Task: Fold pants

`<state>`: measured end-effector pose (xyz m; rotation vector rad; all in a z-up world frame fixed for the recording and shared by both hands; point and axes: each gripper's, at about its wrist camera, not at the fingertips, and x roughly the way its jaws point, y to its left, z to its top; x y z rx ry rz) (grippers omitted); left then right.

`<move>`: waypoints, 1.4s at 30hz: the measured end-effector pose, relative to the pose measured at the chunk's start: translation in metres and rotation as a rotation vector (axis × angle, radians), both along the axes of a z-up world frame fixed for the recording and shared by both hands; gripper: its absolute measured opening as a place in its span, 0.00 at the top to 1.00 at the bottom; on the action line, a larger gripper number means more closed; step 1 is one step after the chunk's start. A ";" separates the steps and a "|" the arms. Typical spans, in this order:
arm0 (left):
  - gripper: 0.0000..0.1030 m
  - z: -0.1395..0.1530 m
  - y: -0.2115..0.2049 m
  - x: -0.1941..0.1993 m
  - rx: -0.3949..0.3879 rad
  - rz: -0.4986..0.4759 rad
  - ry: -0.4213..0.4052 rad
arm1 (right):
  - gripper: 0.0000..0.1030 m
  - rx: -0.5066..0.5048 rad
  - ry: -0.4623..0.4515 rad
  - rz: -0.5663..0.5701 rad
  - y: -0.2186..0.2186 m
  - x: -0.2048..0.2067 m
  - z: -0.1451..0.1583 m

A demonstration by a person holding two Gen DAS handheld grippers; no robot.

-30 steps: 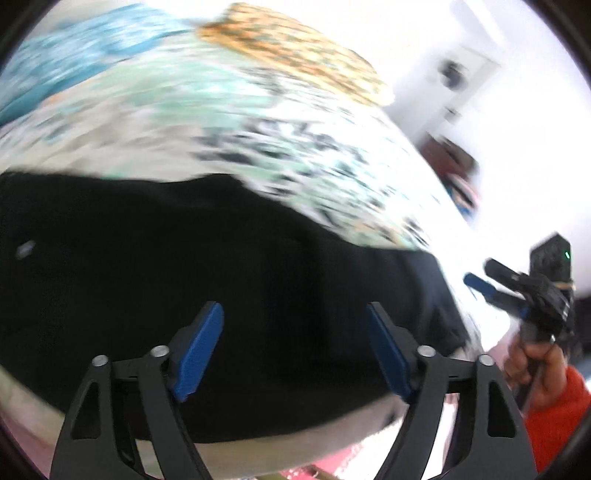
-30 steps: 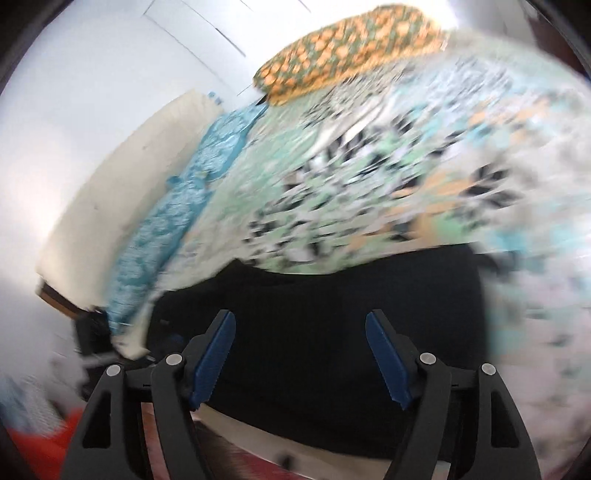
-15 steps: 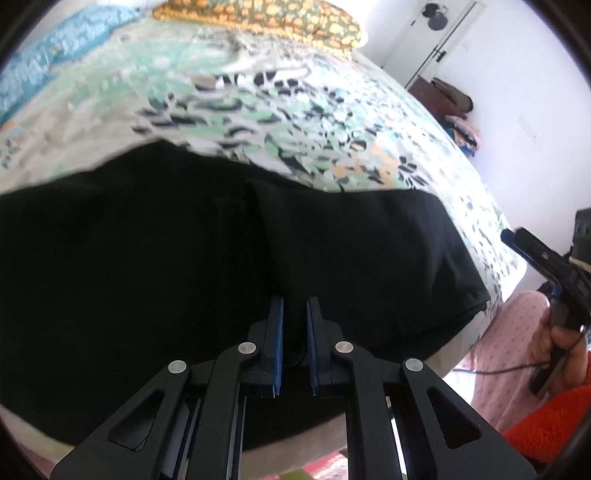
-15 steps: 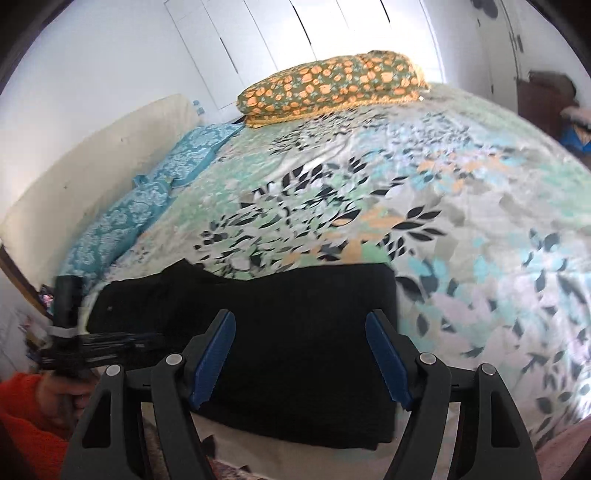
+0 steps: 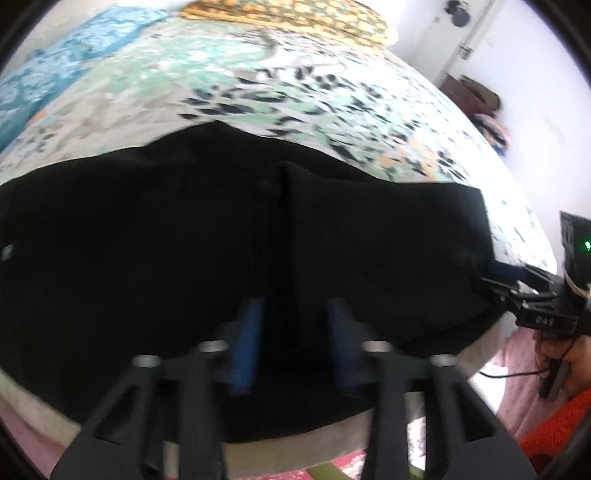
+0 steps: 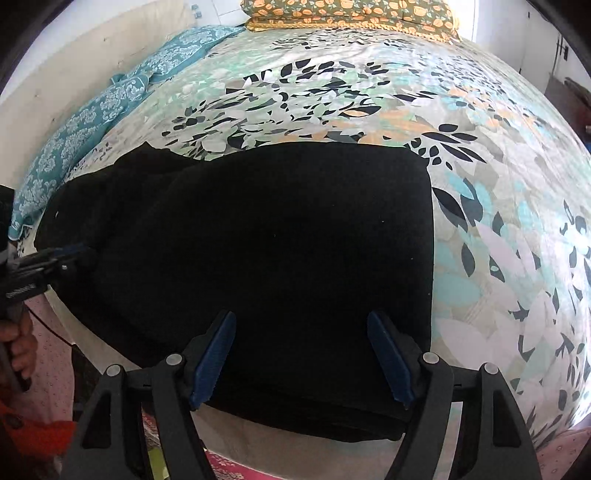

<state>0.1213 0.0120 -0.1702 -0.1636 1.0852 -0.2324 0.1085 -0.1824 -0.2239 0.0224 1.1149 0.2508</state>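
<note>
Pants (image 6: 280, 258), black, lie flat at the near edge of the bed (image 6: 498, 184), on its leaf-patterned cover. They look already doubled: the right end is a neat, squared edge, and at the near edge in the right wrist view stacked layers show. In the left wrist view a raised edge of cloth runs across the middle of the dark cloth, so one part seems laid over another. My judgement is that at least one fold is made and a further fold, bringing one end over the other, is left, though the black cloth hides much detail.

Left tool (image 5: 291, 343) points steeply down over the middle of the pants, close above that raised edge. Its jaws have just been opening and stand partly spread; cloth lies beneath them but the blur hides whether the pads touch it, and nothing looks pinched.

Right tool (image 6: 301, 362) hangs over the near edge toward the squared end, tilted down, its jaws spread wide with the pants under the gap and no grip on them. A hand (image 5: 569, 362) with an orange sleeve holds this tool's handle beside the bed.

Beyond the pants lie a blue patterned cloth (image 6: 122, 99) along the wall side and an orange flowered pillow (image 6: 351, 14) at the head.
</note>
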 end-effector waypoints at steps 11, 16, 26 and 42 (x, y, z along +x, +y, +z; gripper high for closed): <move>0.20 0.035 -0.034 0.020 0.050 -0.042 -0.169 | 0.26 -0.073 -0.014 0.019 0.009 -0.004 0.000; 0.20 -0.017 -0.044 0.039 0.128 -0.061 0.007 | 0.26 -0.092 -0.017 0.021 0.011 -0.004 0.000; 0.13 -0.021 -0.047 0.039 0.149 -0.064 0.000 | 0.24 -0.138 -0.018 0.019 0.017 -0.003 0.001; 0.11 -0.024 -0.048 0.038 0.156 -0.065 -0.003 | 0.24 -0.379 -0.164 0.045 0.049 0.024 0.012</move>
